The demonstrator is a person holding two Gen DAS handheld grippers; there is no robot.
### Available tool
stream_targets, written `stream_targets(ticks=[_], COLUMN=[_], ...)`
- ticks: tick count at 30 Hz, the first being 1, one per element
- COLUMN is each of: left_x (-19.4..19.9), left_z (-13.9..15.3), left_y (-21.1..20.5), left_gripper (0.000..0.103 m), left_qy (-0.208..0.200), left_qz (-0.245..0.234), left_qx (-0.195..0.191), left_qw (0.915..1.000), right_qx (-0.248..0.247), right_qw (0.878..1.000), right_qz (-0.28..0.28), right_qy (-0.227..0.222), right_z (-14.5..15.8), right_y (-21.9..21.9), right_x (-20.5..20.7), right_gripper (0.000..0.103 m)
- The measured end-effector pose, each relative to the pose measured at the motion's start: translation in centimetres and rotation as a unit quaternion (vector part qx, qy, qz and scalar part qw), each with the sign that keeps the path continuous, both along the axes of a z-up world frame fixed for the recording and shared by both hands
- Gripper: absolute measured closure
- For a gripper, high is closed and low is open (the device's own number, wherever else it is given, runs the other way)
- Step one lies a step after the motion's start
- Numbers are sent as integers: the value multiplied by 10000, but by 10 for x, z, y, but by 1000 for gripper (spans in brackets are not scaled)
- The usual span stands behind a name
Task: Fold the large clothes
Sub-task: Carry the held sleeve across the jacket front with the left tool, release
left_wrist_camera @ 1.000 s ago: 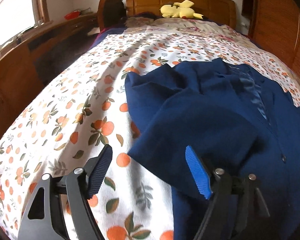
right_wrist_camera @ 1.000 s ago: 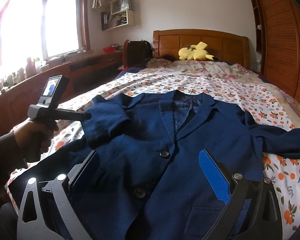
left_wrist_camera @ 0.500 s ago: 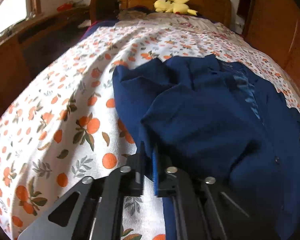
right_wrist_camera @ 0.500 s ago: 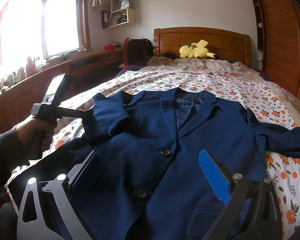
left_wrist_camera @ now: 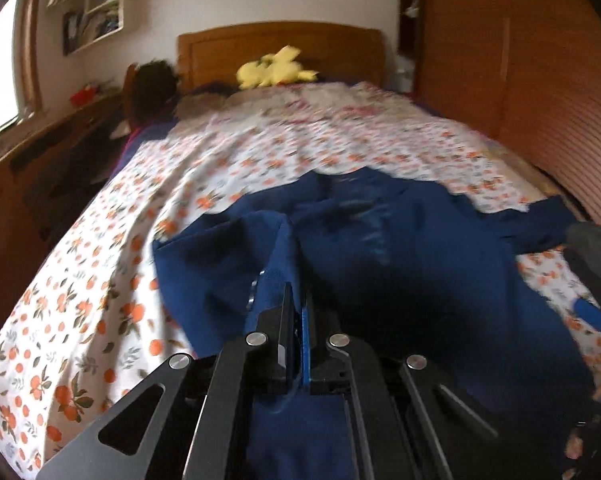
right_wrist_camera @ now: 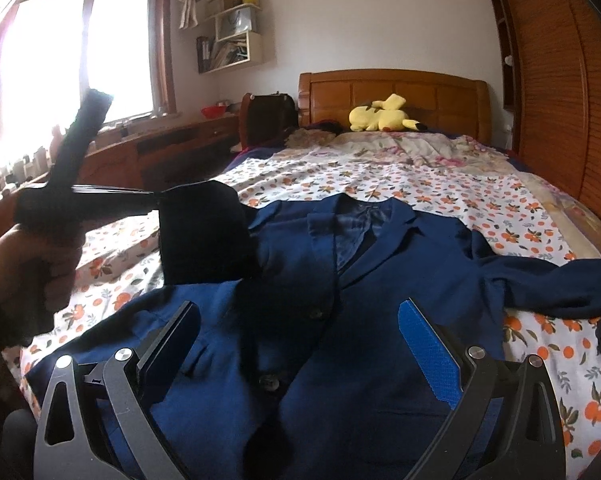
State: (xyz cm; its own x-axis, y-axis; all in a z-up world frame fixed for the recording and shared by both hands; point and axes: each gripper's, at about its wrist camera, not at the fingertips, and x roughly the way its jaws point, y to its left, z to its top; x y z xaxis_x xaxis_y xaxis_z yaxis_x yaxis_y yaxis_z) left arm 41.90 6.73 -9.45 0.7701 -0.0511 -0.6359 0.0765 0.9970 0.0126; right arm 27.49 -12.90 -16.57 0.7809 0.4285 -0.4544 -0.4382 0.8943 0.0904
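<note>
A: How does the left gripper (left_wrist_camera: 296,320) stand?

B: Its two pads are pressed together on a fold of the navy blazer's sleeve (left_wrist_camera: 276,248) — the cloth rises in a ridge from the tips toward 12 o'clock. From the right wrist camera, the same gripper (right_wrist_camera: 156,200) sits at 9 o'clock, held in the person's left hand (right_wrist_camera: 28,268), with the sleeve (right_wrist_camera: 204,232) lifted off the bed and hanging dark from its tips.

A: And the right gripper (right_wrist_camera: 300,340)?

B: Spread wide, nothing between the fingers. It hovers over the blazer's lower front, one button (right_wrist_camera: 268,382) just between its jaws.

A: Where is the blazer (right_wrist_camera: 380,280) itself?

B: Face up on the orange-print bedspread (right_wrist_camera: 420,184), collar toward 12 o'clock, lapels open. The other sleeve (right_wrist_camera: 548,280) trails out to 3 o'clock across the spread.

A: Farther out?

B: A yellow plush toy (right_wrist_camera: 380,116) at 12 o'clock against the wooden headboard (right_wrist_camera: 392,88) — and a bright window (right_wrist_camera: 76,60) at 10 o'clock.
</note>
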Motion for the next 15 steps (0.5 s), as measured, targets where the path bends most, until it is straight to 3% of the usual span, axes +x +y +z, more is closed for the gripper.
stream_targets(ticks=[9,15], left_x=[-44,-66], left_z=[30,27], left_y=[-57,-70], left_gripper=[101,100], left_qy=[-232,-271], left_qz=[-575,-681], left_qx=[-90,-17], left_qw=[9980,9973], right_qx=[56,97], right_qw=[9998,9997], right_qz=[-158,-197], right_qy=[-95,-121], right_z=[10,13], right_y=[-18,-21], right_x=[-5,-4], right_gripper=[7,7])
